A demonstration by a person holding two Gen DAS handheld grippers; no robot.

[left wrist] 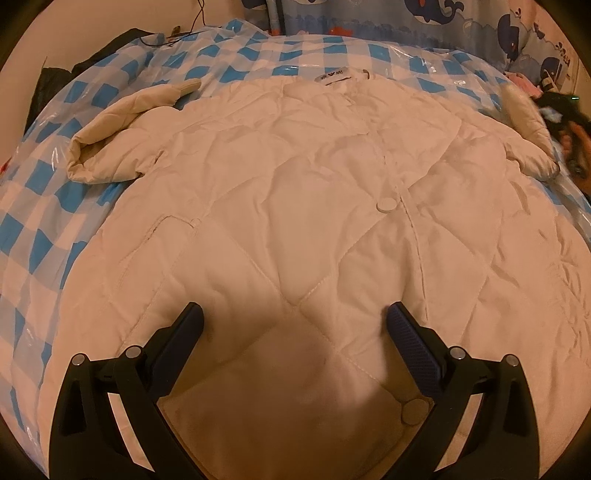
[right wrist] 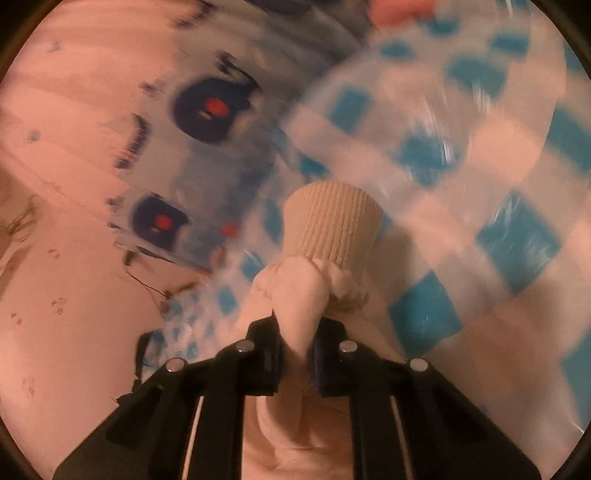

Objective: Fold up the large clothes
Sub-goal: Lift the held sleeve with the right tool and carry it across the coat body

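Cream quilted jacket (left wrist: 295, 192) on checked cover (left wrist: 44, 229), right gripper (right wrist: 297, 345) pinching sleeve (right wrist: 306, 295)

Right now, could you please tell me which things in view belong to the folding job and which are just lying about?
Belonging to the job:
- white quilted coat
- its sleeve, clamped in the right gripper
- left gripper, open above the coat

Just lying about:
- checked cover
- whale-print fabric
- dark clothing

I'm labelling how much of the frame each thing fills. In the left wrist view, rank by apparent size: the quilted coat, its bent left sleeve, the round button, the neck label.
1. Quilted coat
2. Bent sleeve
3/4. Neck label and round button: too alike to rank.
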